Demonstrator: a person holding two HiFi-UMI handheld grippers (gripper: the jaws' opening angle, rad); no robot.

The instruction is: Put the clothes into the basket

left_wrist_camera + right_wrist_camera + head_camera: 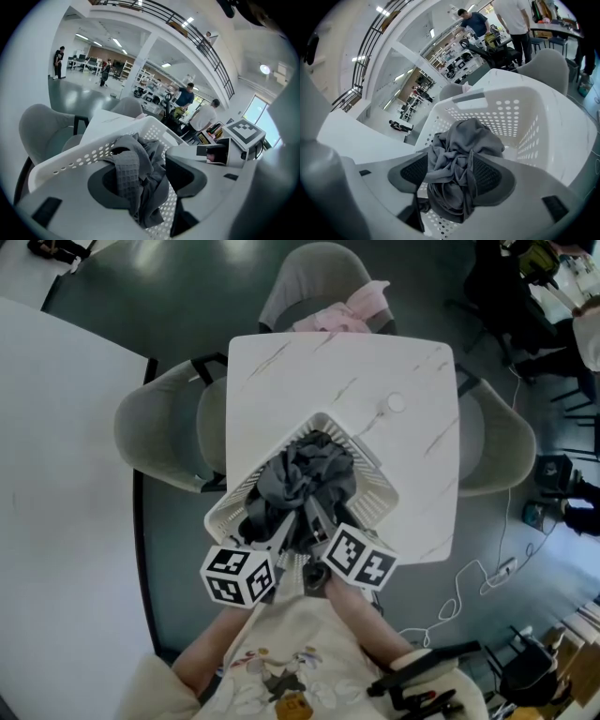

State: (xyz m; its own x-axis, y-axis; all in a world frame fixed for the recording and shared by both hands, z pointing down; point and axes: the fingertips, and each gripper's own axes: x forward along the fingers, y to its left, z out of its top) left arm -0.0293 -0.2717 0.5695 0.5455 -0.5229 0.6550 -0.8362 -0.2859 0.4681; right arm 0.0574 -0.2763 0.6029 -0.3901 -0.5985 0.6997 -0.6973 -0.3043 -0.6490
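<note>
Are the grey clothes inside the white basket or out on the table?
Inside. The grey clothes sit bunched within the perforated walls of the white basket, none on the table.

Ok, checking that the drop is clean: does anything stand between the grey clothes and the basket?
Nothing visible does. The grey clothes already sit inside the white basket on the table. The left gripper and right gripper both have their jaws apart, with cloth lying between them.

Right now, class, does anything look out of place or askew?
The white basket sits cornerwise to the table, by its near edge. A pink cloth lies on the far chair, not with the grey clothes in the basket.
</note>
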